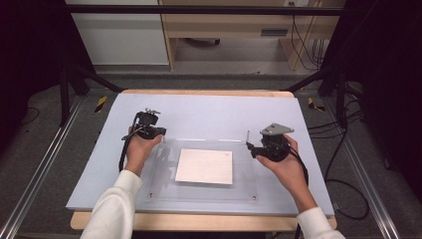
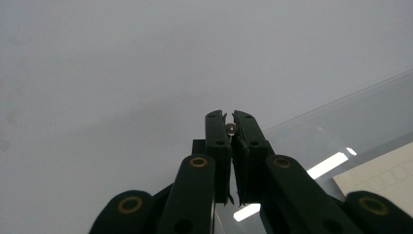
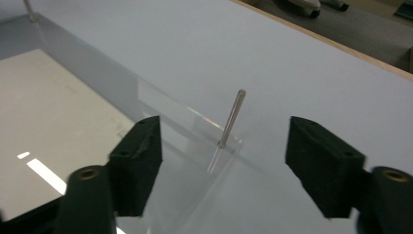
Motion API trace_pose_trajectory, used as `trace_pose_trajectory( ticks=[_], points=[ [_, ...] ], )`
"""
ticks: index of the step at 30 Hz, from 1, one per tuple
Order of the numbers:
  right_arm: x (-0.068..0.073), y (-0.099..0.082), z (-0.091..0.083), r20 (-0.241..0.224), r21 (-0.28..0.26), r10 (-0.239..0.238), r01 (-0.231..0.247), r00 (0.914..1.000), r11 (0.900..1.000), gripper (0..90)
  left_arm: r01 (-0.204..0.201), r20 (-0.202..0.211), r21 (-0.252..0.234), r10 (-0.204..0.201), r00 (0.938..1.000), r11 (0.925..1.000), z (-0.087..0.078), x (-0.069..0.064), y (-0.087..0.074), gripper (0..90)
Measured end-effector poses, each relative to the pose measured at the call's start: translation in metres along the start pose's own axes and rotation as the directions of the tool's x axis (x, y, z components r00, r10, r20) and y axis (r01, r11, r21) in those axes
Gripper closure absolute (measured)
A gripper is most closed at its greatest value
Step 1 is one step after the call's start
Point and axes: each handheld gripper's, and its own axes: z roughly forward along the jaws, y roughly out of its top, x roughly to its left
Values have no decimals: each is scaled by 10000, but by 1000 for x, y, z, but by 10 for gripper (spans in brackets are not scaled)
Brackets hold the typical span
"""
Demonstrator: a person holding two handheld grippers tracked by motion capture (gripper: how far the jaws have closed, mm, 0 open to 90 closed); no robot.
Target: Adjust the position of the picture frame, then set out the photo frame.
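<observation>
Acrylic plate [image 1: 164, 186] lay flat on the pale blue table [image 1: 209, 112], toward its near edge, with a white paper sheet [image 1: 204, 166] centred under or in it; can't tell which. Plate was clear, glossy and rectangular, with small holes or fasteners at the near corners.

Left gripper [image 1: 160, 134] was at the plate's far-left corner, jaws clamped fully onto a thin metal pin [image 2: 231, 128]; the left gripper view showed its round shiny end pinched between the black pads. My read: that hand was holding its pin steady in the corner hole, which also anchored the plate.

Right gripper [image 1: 249, 144] was at the far-right corner, jaws wide apart and gripping nothing. A second metal pin [image 3: 231, 118] stood upright in that corner, midway between the spread jaws but clear of both pads. It was a slim, smooth steel rod, slightly tilted in the right gripper view. It looked seated, so I judged it released rather than about to be grabbed.

Pads were matte black, blocky and a bit rough. Table surface was matte and uniform, with a wooden edge [image 1: 199, 92] showing along the far side.
</observation>
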Motion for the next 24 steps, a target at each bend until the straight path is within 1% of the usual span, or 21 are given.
trace_pose_trajectory(
  ticks=[1,2,3,6,7,10,11,13,15,17,20,21,24],
  points=[
    [2,-4,-5,21,-147,-65,65,10000,9999,239,-5,5,15,4,10000,10000,0,0,0,852],
    [6,-10,-12,49,-355,-61,63,10000,9994,200,23,16,22,-23,10000,10000,0,0,0,852],
    [9,-15,-18,-10,-447,-37,36,10000,9990,165,23,16,22,-23,10000,10000,0,0,0,852],
    [17,-30,-36,-324,-698,173,-196,9993,9974,105,-5,-1,71,5,10000,10000,0,0,1,851],
    [20,-36,-41,-538,-735,232,-272,9983,9969,96,-8,-1,79,8,10000,10000,0,0,1,851],
    [30,-51,-53,-648,-726,-225,178,9976,9972,107,11,1,146,-11,10000,9999,0,0,2,851],
    [34,-57,-59,-773,-842,-463,397,9959,9957,111,38,8,155,-38,10000,9999,0,0,2,851],
    [40,-63,-67,-921,-998,-591,499,9940,9938,129,51,11,192,-51,10000,9998,0,0,2,851],
    [47,-67,-75,-1002,-1018,-846,744,9914,9920,131,48,32,274,-49,10000,9996,0,1,3,851],
    [52,-70,-83,-1111,-1148,-1060,932,9881,9890,148,51,16,376,-51,10000,9993,0,1,4,851],
    [60,-72,-92,-1332,-1275,-1477,1308,9800,9832,154,139,-27,345,-138,9999,9993,1,0,5,851],
    [62,-73,-94,-1449,-1313,-1556,1368,9771,9819,154,126,-21,372,-126,9999,9992,1,0,5,851],
    [70,-75,-97,-1731,-1368,-1969,1744,9650,9751,154,139,-20,398,-138,9999,9991,2,0,6,851]
  ],
)
